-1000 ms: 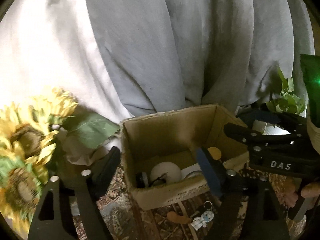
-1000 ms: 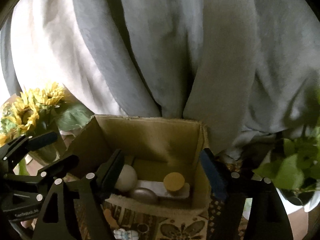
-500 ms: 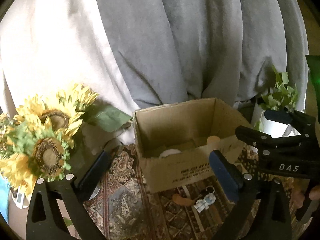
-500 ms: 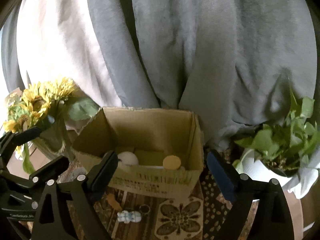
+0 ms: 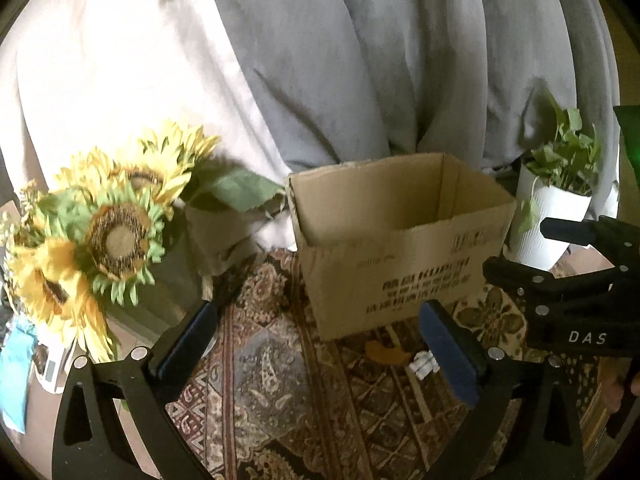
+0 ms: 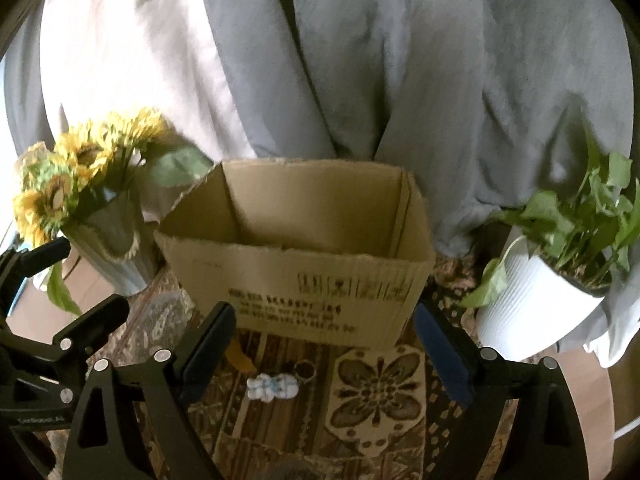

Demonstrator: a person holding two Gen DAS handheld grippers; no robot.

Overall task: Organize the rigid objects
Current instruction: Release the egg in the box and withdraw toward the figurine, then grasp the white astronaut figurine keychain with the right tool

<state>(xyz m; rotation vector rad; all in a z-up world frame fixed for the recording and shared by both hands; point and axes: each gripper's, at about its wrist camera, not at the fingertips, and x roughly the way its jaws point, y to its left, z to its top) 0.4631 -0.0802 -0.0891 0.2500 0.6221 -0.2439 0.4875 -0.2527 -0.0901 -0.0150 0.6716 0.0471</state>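
Observation:
An open cardboard box (image 5: 404, 256) (image 6: 304, 280) stands on a patterned rug; its contents are hidden behind the front wall. In front of it on the rug lie a small white and blue figure keychain (image 6: 274, 387) (image 5: 424, 366) and a small orange piece (image 5: 386, 354) (image 6: 240, 358). My left gripper (image 5: 320, 356) is open and empty, held back from the box at its left front. My right gripper (image 6: 324, 354) is open and empty, straight before the box above the keychain. The right gripper also shows at the right of the left wrist view (image 5: 572, 288).
A vase of sunflowers (image 5: 108, 232) (image 6: 80, 184) stands left of the box. A white pot with a green plant (image 6: 544, 292) (image 5: 548, 216) stands to its right. Grey and white cloth (image 6: 360, 60) hangs behind. The patterned rug (image 5: 280, 392) covers the table.
Both grippers have pulled back and down from over the box. The things inside the box, seen earlier, are now hidden by its front wall. Both stay open.

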